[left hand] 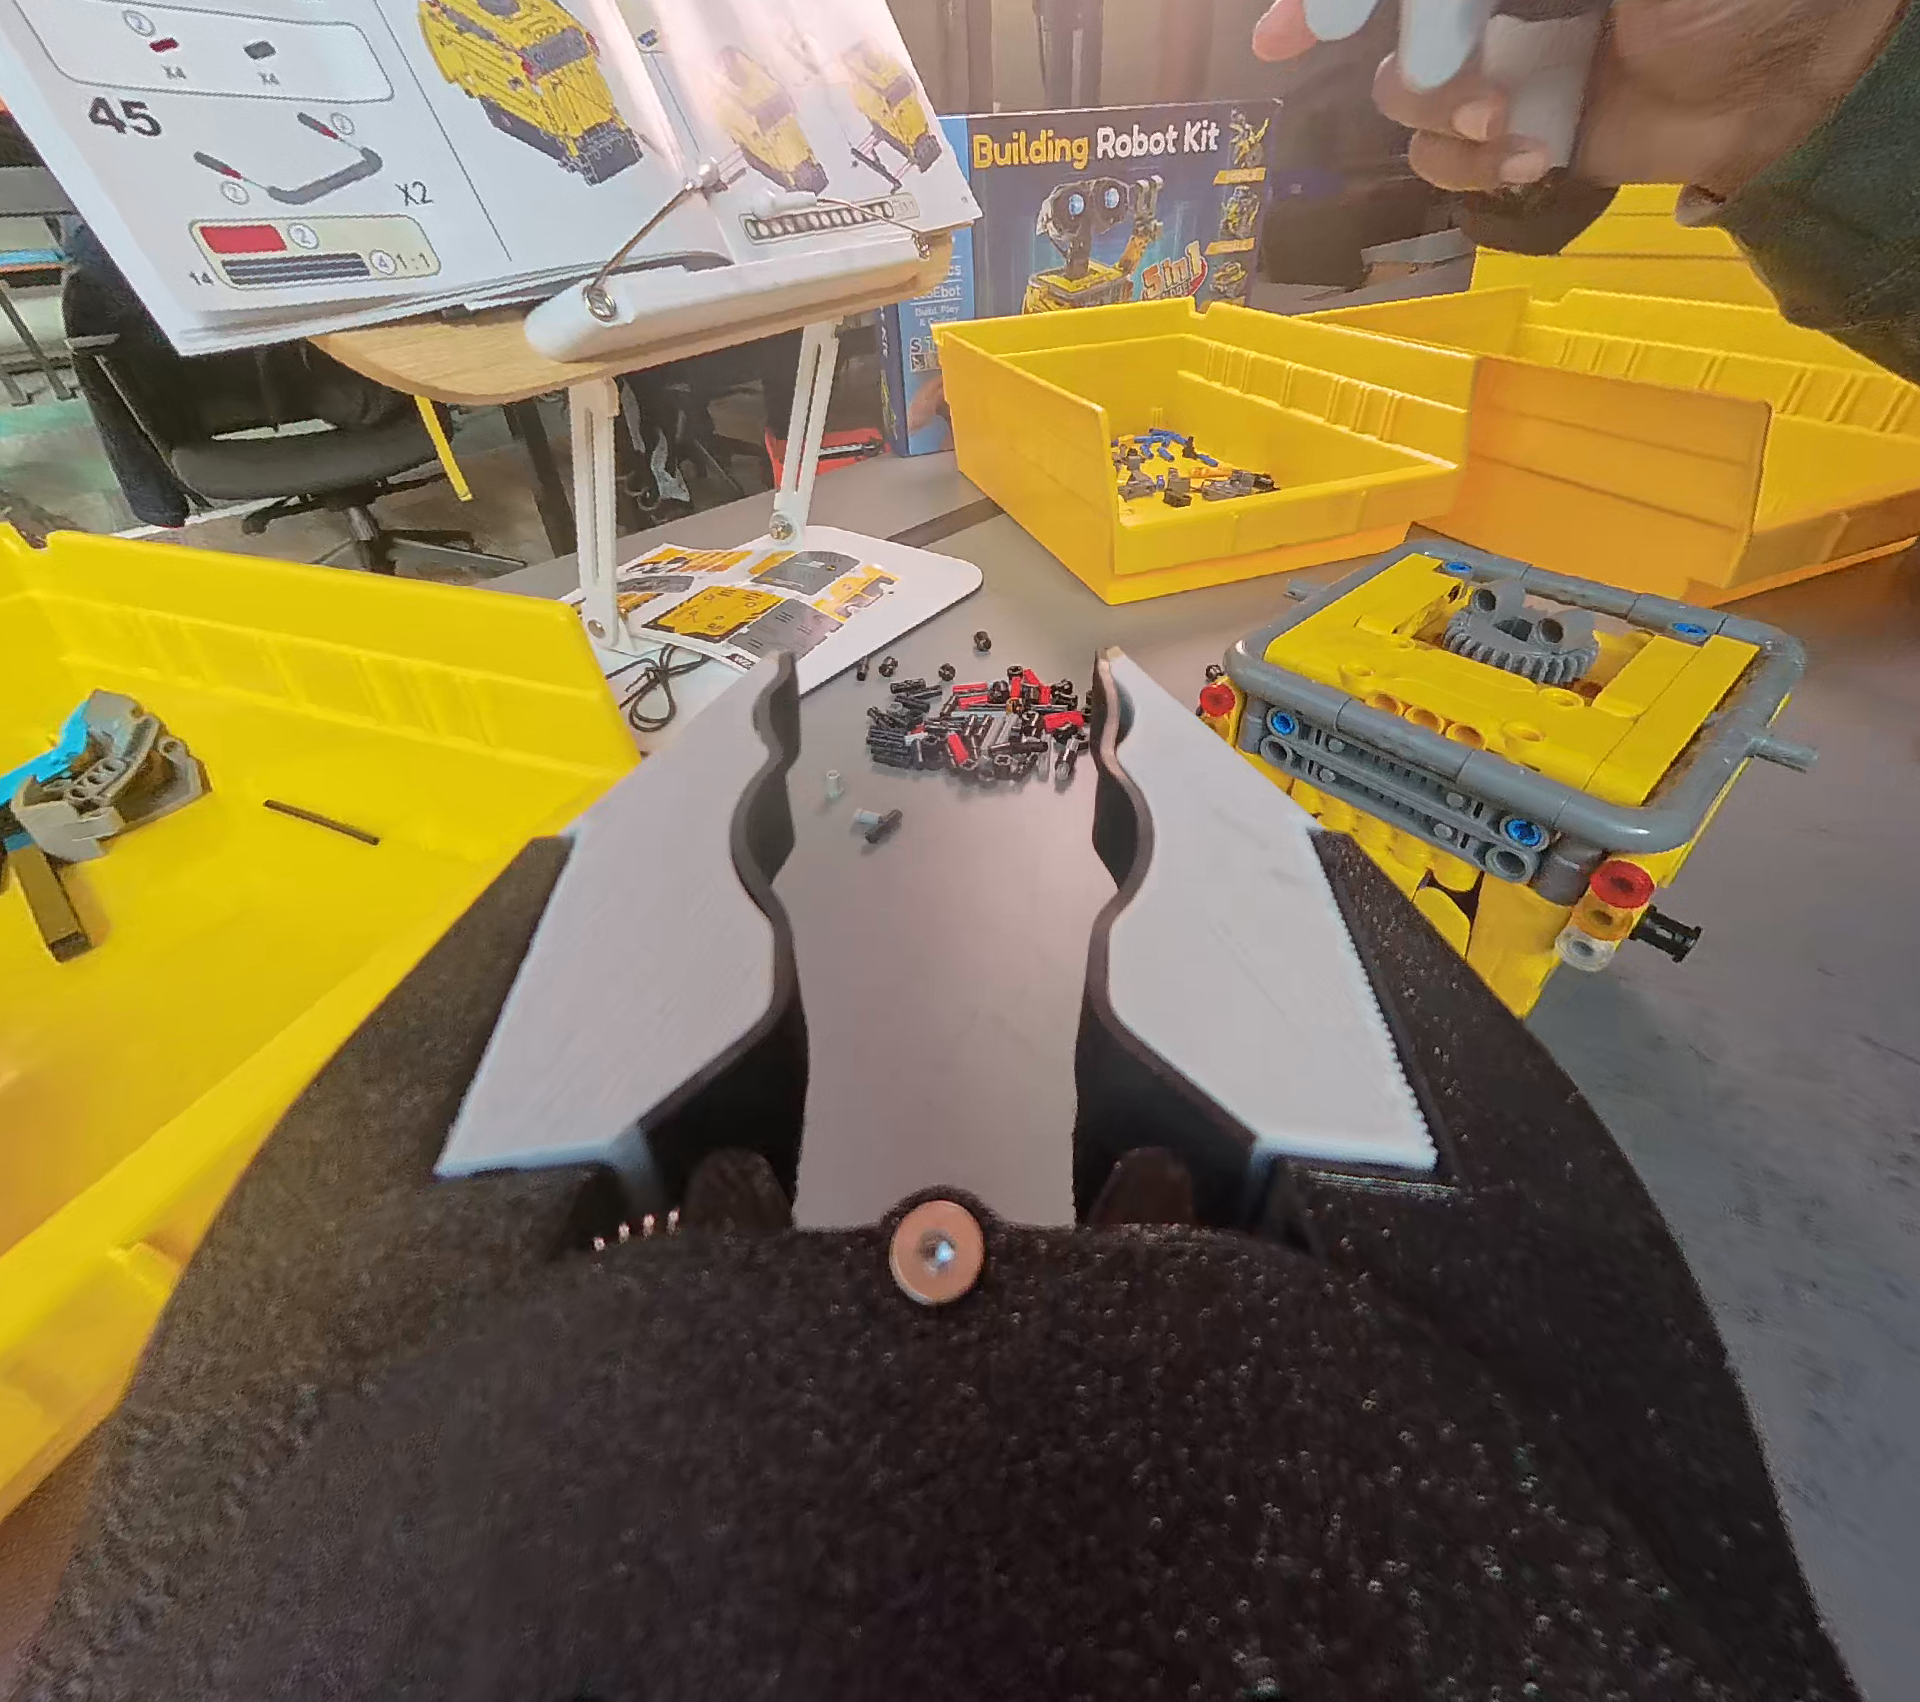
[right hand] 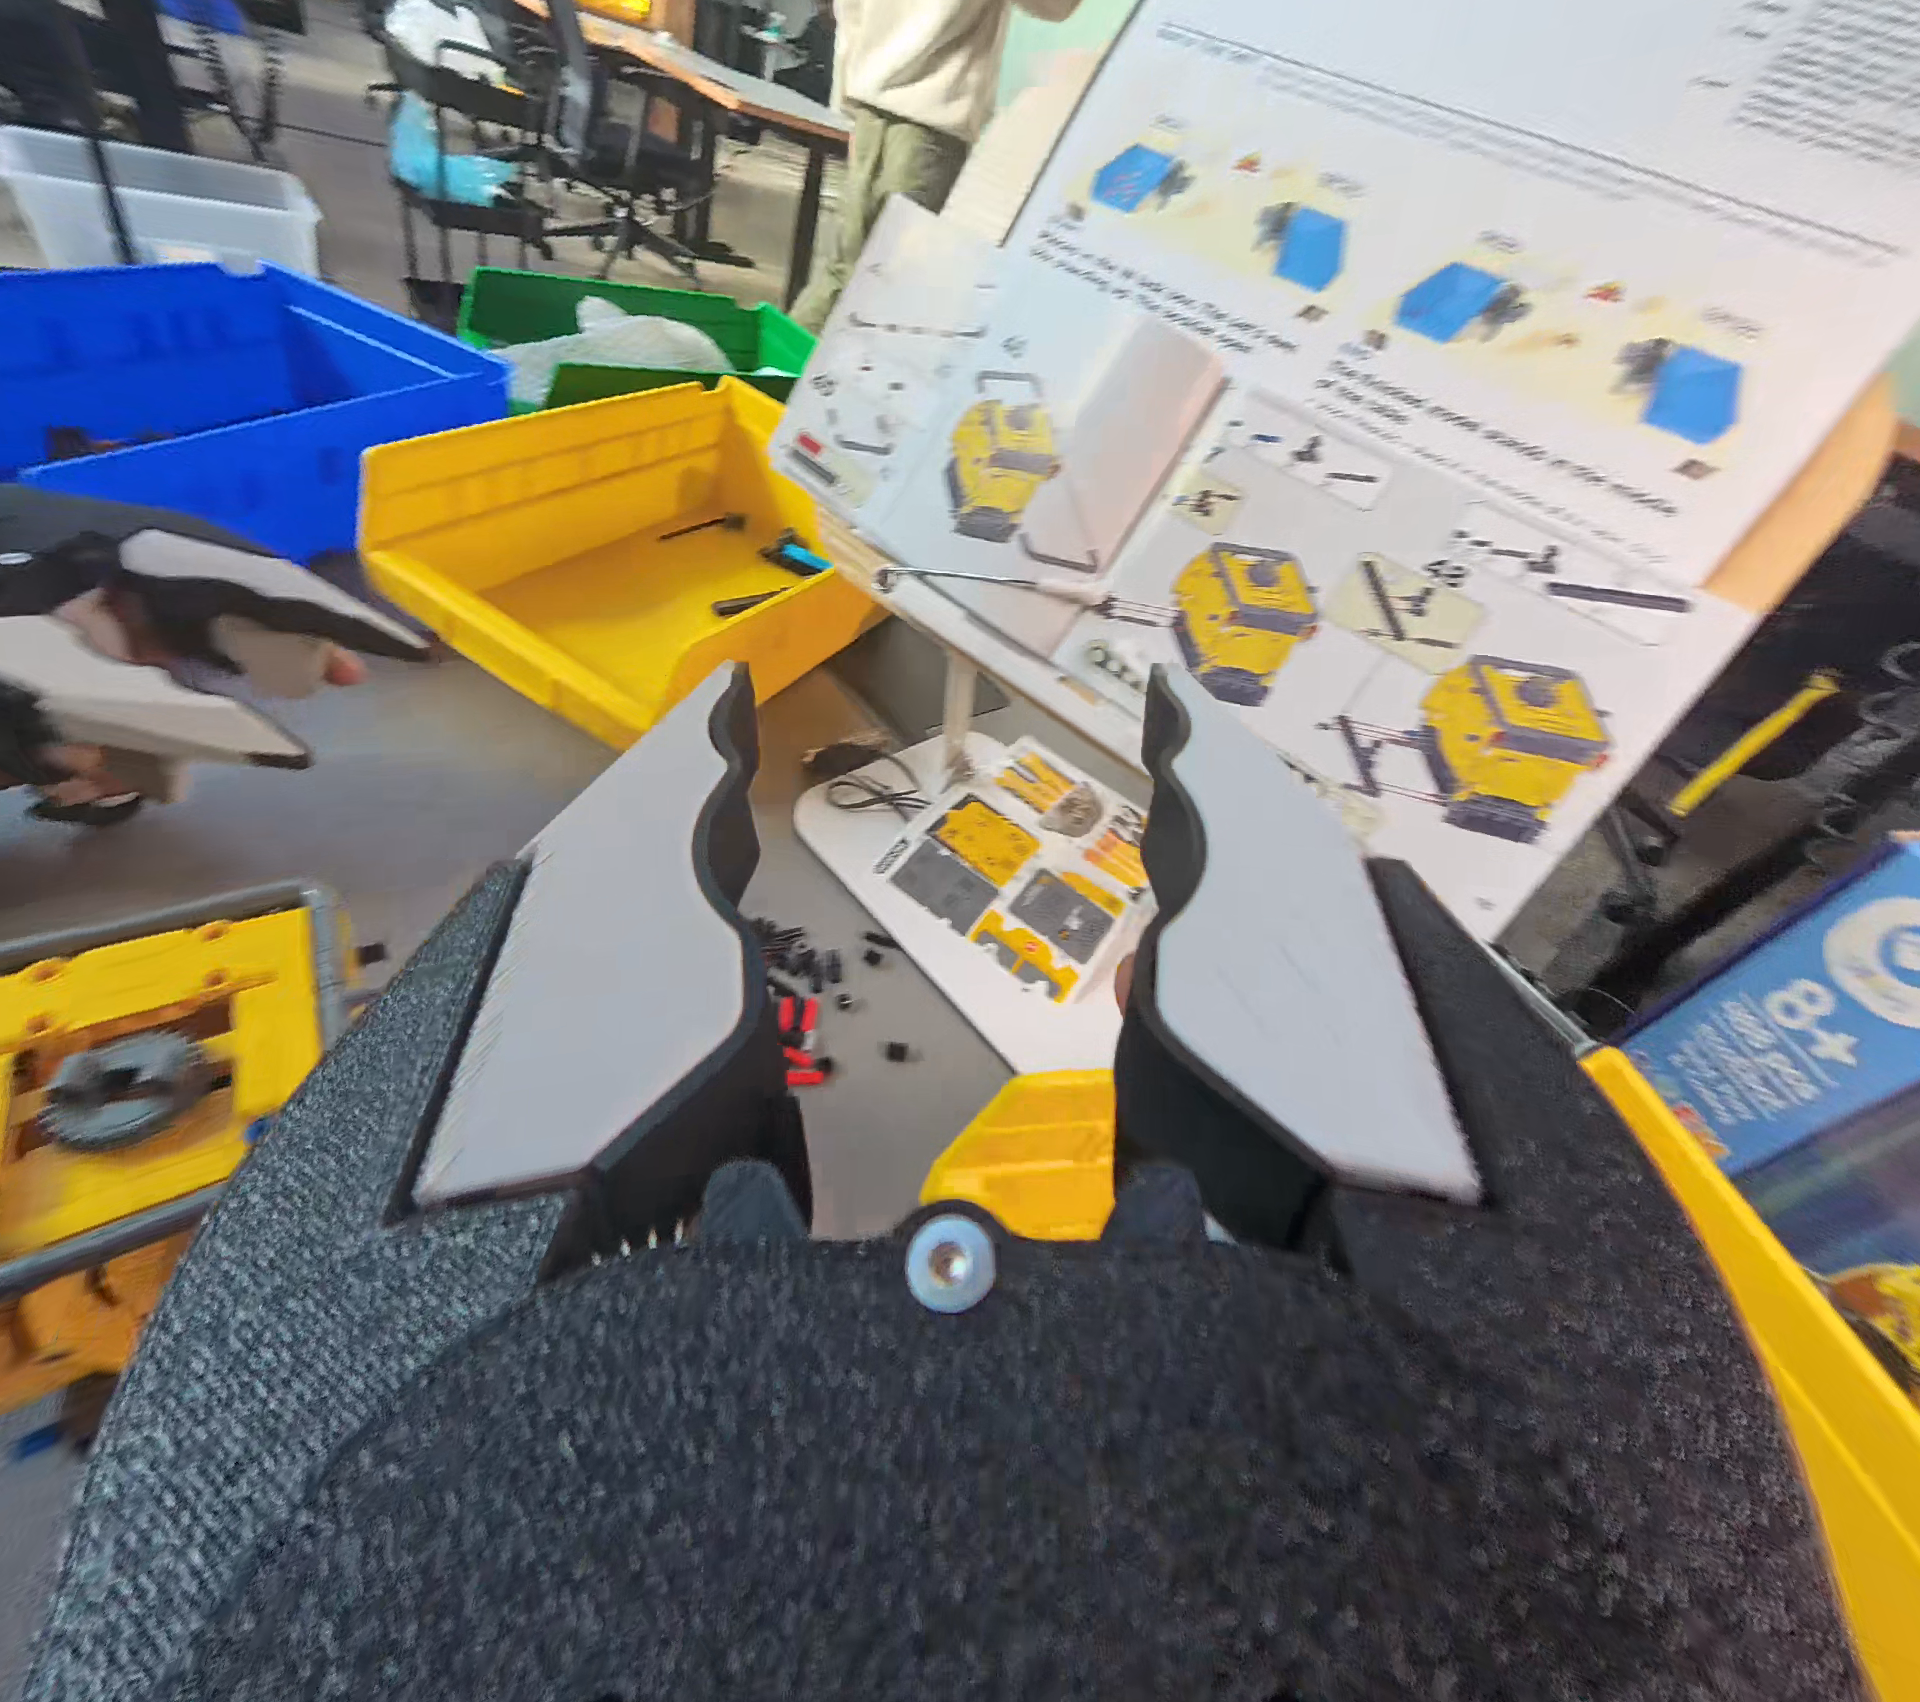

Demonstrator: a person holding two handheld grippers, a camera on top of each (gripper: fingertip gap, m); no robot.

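Tools (left hand: 943,676) (right hand: 948,686) gape empty; right view blurs booklet (right hand: 1403,426).

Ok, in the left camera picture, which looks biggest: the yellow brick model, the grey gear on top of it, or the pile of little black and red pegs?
1. Yellow brick model, biggest.
2. Pile of black and red pegs.
3. Grey gear, smallest, though it sits a bit farther back than the pile.

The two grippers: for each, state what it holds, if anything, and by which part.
Nothing is held. The left gripper is open above the pile of small pins; the right gripper is open in the air before the instruction booklet.
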